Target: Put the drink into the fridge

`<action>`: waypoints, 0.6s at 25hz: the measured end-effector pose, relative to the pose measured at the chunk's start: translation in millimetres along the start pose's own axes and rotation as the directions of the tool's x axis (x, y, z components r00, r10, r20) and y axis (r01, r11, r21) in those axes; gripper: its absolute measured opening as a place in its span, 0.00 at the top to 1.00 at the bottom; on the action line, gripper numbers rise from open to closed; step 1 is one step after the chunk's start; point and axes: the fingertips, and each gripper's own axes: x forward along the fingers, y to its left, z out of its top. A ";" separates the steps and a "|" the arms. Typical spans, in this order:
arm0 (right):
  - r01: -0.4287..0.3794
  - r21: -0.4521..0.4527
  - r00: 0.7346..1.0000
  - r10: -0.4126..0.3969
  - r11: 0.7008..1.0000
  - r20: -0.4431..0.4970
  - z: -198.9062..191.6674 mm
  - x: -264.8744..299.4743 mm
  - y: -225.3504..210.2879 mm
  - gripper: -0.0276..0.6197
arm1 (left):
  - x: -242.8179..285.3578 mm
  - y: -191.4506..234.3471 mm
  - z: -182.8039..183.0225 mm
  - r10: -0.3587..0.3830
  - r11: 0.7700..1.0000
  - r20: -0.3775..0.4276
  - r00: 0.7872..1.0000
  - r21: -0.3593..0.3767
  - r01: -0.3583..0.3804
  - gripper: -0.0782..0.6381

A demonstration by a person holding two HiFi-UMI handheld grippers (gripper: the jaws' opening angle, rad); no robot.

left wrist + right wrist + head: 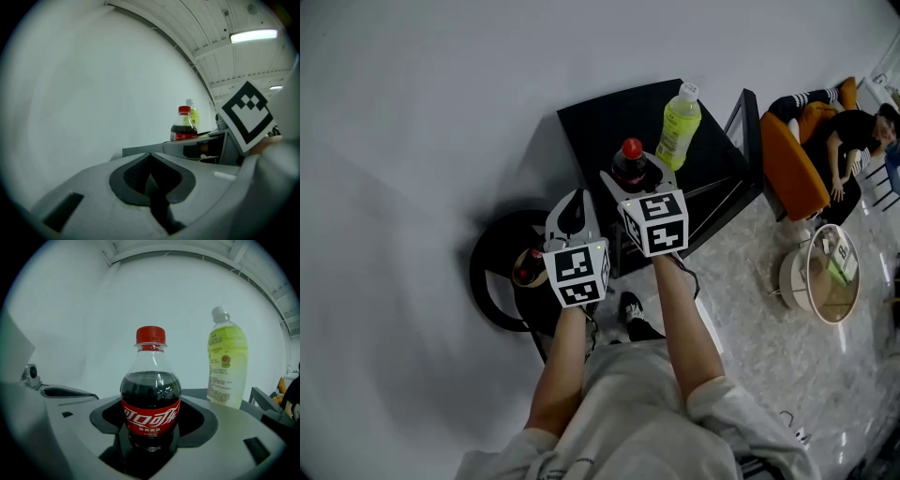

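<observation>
Cola bottle [150,399] is small PET, about two-thirds full: light-to-moderate weight, rigid enough, smooth and a bit slippery, and top-heavy if tipped. I'd grip the labelled lower body, not the tapering shoulder or cap. Right gripper [150,439] already has it there, jaws closed in on the body just below the label with the bottle upright between the pads and standing on the black top [600,122]; the green bottle [226,366] is ahead and to the right of the jaws, apart from them. Left gripper [151,180] has its jaws together on nothing, with the cola ahead and to its right.
</observation>
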 end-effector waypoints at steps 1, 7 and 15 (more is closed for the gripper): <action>0.008 0.004 1.000 -0.008 1.000 0.011 -0.9 -7.4 -0.8 0.48 | -3.8 -6.8 -2.6 -0.016 1.000 -0.001 1.000 0.003 0.016 0.88; 0.017 0.037 0.999 -0.019 0.999 0.042 -11.6 -58.6 -2.9 0.48 | -32.6 -50.3 -27.6 -0.103 0.995 -0.021 0.994 0.014 0.103 0.88; 0.110 0.115 0.993 -0.114 0.987 0.030 -71.8 -127.9 -22.9 0.48 | -58.1 -109.1 -82.2 -0.212 0.977 -0.066 0.975 -0.003 0.212 0.88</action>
